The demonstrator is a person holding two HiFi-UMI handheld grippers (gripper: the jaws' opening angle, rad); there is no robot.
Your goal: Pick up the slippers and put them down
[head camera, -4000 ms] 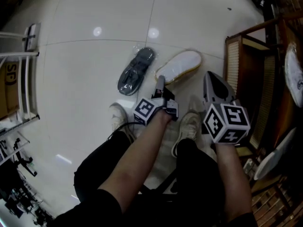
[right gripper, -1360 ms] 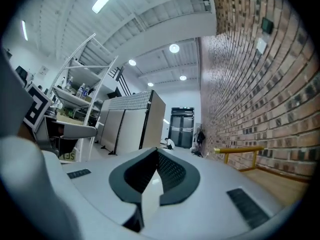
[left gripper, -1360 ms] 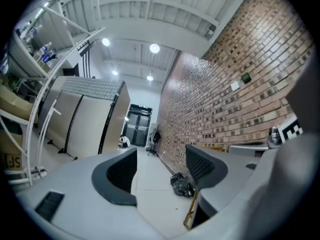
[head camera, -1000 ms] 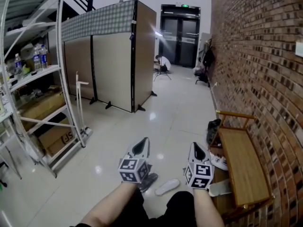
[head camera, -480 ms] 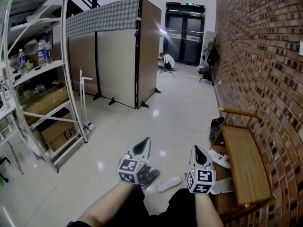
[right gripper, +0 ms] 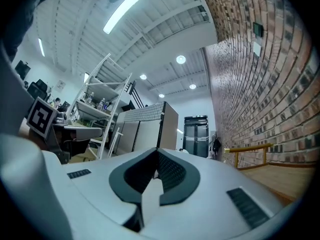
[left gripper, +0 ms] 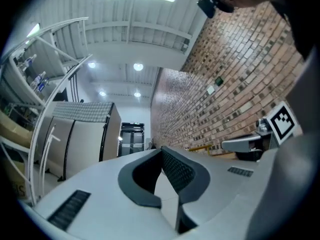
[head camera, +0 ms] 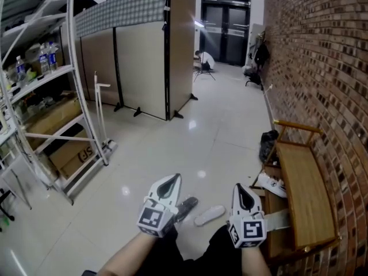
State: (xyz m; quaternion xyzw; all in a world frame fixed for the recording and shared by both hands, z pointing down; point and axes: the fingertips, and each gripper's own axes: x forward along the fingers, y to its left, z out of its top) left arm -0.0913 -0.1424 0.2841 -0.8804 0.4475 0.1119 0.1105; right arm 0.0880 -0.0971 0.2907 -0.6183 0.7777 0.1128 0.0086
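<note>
wooden bench (head camera: 303, 191) beside white slipper (head camera: 209, 214)

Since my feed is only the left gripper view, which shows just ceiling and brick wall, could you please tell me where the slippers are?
Observer: Both lie on the floor. The dark slipper is just beyond the left gripper, and the light slipper is to its right, toward the right gripper.
Operator: Thank you. Is the right gripper carrying anything?
Observer: No. In the right gripper view its fingers are closed together with nothing between them.
</note>
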